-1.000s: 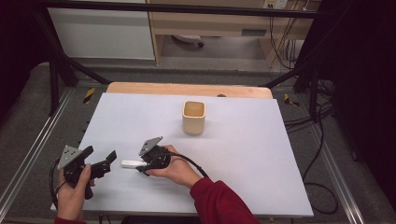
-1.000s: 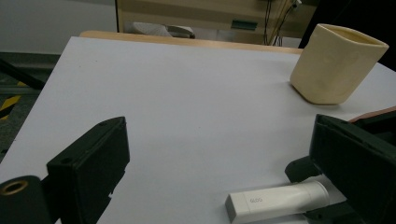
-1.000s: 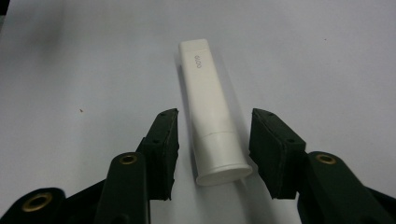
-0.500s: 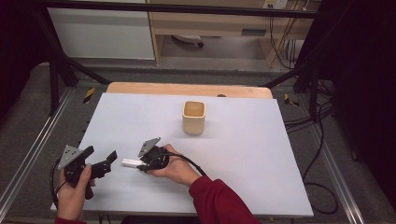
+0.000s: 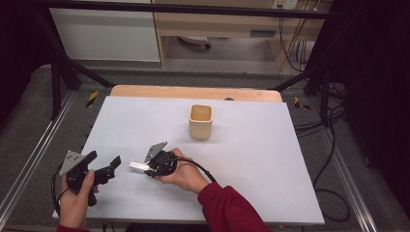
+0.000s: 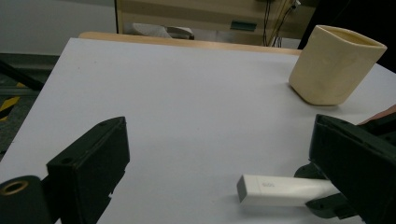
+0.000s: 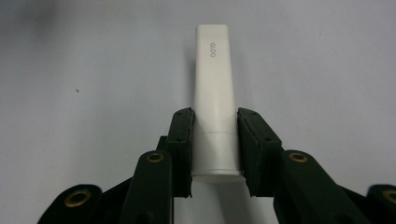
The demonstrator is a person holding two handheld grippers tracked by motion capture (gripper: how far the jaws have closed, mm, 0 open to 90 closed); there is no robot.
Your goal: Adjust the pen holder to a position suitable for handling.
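A white flat tube [image 7: 214, 93] lies on the pale table [image 5: 251, 164], its far end pointing left in the high view. My right gripper [image 7: 215, 116] has just been closing, and its pads now press on both sides of the tube's near end [image 5: 138, 166]. Held by a hand in a red sleeve, the right gripper [image 5: 149, 168] sits low at the table's front left. Left of it, my left gripper [image 5: 112, 169] is open and holds nothing. In the left gripper view its jaws [image 6: 219, 154] stand wide apart, with the tube [image 6: 280, 190] on the table ahead.
A cream, square-sided cup [image 5: 200, 122] stands upright near the table's middle back, and appears at top right as the cup [image 6: 334, 65] in the left gripper view. A wooden board edge [image 5: 193, 92] runs along the table's far side. Cables lie on the floor at right.
The right gripper's jaws have closed onto the white tube. Both hands have stayed almost where they were.
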